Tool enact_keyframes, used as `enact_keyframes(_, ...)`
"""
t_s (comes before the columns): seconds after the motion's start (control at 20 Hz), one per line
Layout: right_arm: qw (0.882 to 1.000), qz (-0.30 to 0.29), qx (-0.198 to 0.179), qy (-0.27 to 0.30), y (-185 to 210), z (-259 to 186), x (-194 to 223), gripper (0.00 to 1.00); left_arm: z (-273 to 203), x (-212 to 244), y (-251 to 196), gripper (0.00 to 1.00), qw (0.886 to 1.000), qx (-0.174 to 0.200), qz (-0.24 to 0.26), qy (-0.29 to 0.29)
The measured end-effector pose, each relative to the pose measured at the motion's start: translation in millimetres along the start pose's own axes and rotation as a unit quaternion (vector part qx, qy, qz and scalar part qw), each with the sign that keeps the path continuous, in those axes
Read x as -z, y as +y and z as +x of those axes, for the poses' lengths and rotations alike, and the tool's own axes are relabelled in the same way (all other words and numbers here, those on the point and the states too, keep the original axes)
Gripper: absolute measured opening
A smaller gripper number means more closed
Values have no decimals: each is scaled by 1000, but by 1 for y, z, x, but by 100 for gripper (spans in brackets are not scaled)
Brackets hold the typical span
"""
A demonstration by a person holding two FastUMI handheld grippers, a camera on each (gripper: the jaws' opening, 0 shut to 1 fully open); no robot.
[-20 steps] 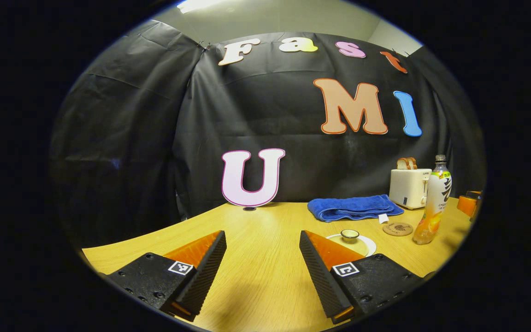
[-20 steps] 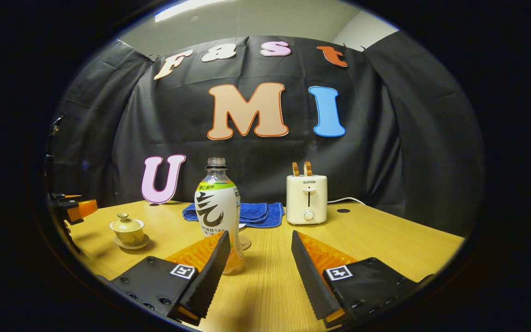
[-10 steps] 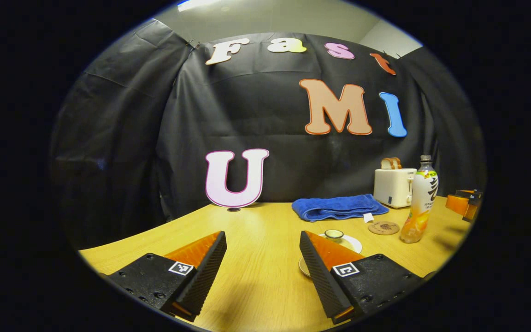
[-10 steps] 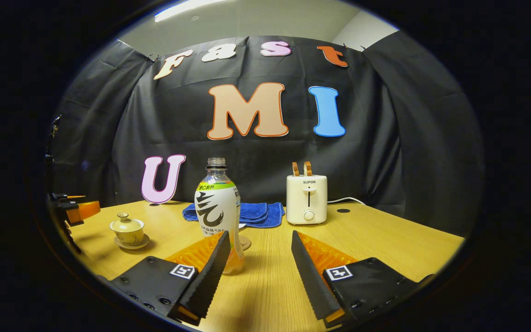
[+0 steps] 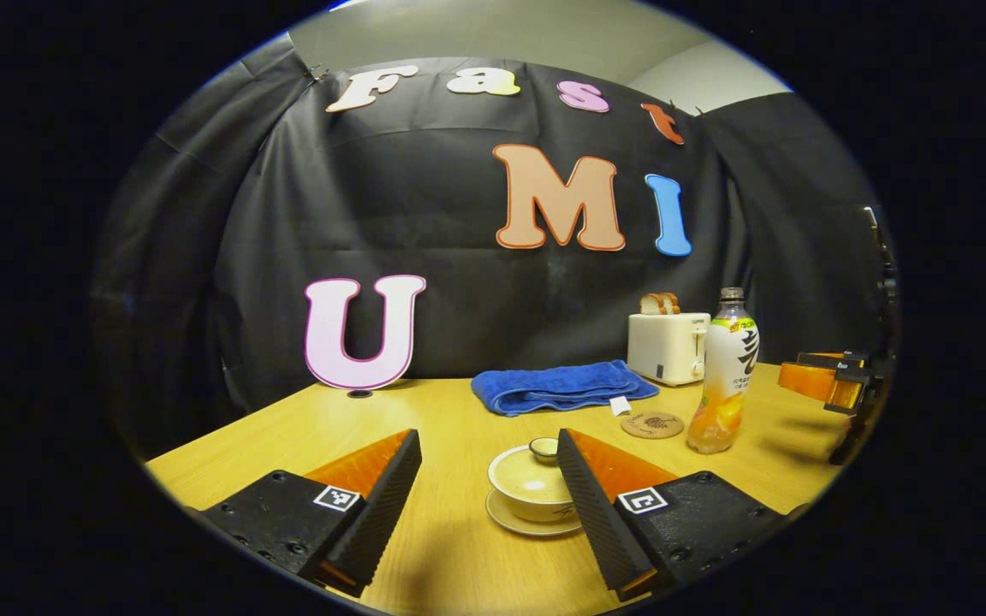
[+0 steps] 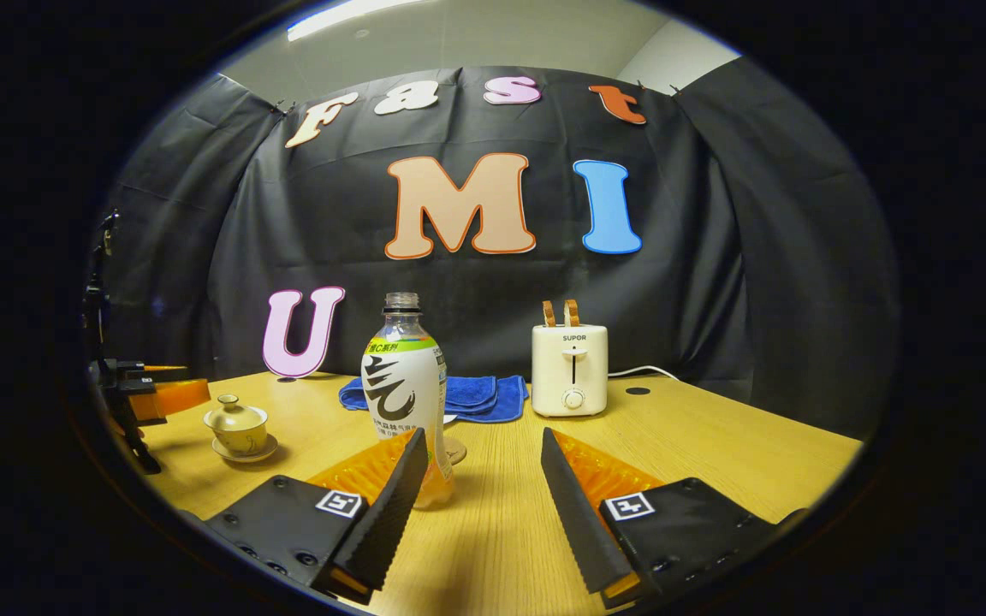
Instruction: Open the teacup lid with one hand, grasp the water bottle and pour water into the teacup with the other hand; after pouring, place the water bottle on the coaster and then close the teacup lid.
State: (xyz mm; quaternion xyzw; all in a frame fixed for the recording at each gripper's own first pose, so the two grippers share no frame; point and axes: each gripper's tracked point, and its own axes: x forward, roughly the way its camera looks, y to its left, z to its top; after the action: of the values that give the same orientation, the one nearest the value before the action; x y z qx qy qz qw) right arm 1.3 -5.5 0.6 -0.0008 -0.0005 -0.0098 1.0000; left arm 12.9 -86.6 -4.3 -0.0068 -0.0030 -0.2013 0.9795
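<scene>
On a light wooden desk (image 6: 715,445) stands a clear plastic water bottle (image 6: 405,389) with orange drink at its base — upright, uncapped. The right hand-held gripper (image 6: 476,479) hangs just in front of it, fingers spread, empty. Left of the bottle sits a cream lidded teacup (image 5: 534,486) on its saucer — the left hand-held gripper (image 5: 486,488), also spread, hovers there. A round cork coaster (image 5: 652,424) lies just beside the bottle.

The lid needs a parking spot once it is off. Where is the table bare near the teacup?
Bare wood lies left of the teacup, toward the wall, in front of the left gripper. Right of it, the coaster, water bottle, blue towel and toaster crowd together.
</scene>
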Motion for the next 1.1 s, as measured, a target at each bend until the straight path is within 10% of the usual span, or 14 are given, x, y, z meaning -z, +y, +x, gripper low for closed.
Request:
enact_keyframes(0.65,1000,1,-10,1,3,0,1,94,34,11,-42,78,996,89,10,27)
enact_keyframes(1.1,1000,0,-11,1,4,0,-1,93,43,23,-46,47,993,94,20,67)
